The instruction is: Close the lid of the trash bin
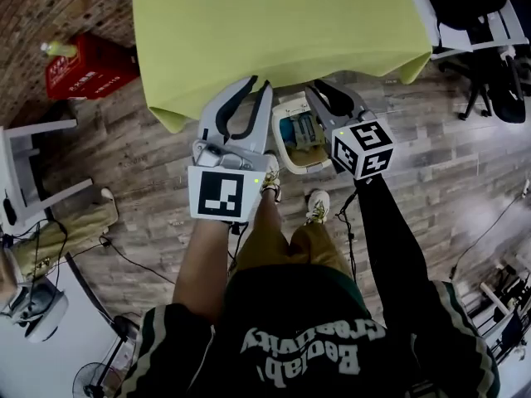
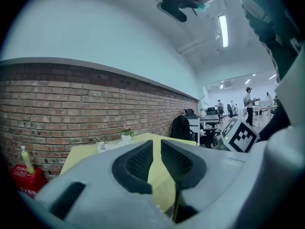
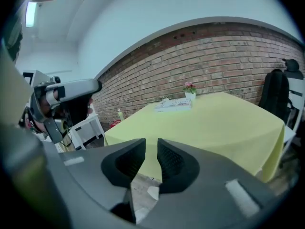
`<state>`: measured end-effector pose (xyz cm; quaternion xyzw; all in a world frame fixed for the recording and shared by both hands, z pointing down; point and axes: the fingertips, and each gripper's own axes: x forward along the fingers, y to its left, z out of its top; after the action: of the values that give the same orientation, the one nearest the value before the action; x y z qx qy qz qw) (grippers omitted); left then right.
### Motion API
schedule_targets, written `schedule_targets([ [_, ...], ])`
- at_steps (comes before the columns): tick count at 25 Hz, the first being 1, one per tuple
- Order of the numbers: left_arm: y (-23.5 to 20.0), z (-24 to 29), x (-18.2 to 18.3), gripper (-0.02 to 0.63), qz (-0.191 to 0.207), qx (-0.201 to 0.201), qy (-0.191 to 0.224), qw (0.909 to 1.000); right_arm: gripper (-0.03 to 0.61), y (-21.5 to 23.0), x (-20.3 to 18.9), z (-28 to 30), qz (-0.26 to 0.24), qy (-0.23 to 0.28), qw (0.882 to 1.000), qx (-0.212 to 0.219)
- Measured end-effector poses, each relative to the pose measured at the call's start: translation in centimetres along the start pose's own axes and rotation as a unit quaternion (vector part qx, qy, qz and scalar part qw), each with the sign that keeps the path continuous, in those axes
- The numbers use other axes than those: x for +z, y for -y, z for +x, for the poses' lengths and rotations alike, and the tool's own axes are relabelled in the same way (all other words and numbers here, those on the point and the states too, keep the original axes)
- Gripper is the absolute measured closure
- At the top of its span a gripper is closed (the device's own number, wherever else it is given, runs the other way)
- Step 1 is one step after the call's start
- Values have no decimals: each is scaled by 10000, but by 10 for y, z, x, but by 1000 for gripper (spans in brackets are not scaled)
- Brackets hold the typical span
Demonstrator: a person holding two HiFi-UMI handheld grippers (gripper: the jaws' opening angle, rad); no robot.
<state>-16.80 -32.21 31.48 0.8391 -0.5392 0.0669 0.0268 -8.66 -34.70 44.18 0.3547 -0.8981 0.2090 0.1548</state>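
A wooden plank floor (image 1: 149, 156) carries a bench (image 1: 274, 23) draped in yellow-green cloth at twelve o'clock. At the bench's six o'clock edge a trash bin (image 1: 285, 143) stands on the floor, with a red crate (image 1: 87, 69) at ten o'clock and a white chair (image 1: 33, 164) at nine. A small flower pot (image 3: 190, 88) stands at the bench's far edge.

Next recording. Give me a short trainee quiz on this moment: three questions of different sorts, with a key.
1. True or false: the trash bin is closed.
2. What stands between the jaws of the right gripper? A) a bottle B) nothing C) a lid
3. What colour is the tablecloth?
Key: 1 false, its inside shows; 2 B; 3 yellow-green.
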Motion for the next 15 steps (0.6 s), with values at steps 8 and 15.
schedule_targets([
  [8,-8,15,-28,557,-20,-143,-144,9998,486,23,-56,50,163,-580,9981,-106],
  [15,-20,24,-47,557,-137,-149,-252,9995,491,45,-105,86,209,-1171,9926,-240],
])
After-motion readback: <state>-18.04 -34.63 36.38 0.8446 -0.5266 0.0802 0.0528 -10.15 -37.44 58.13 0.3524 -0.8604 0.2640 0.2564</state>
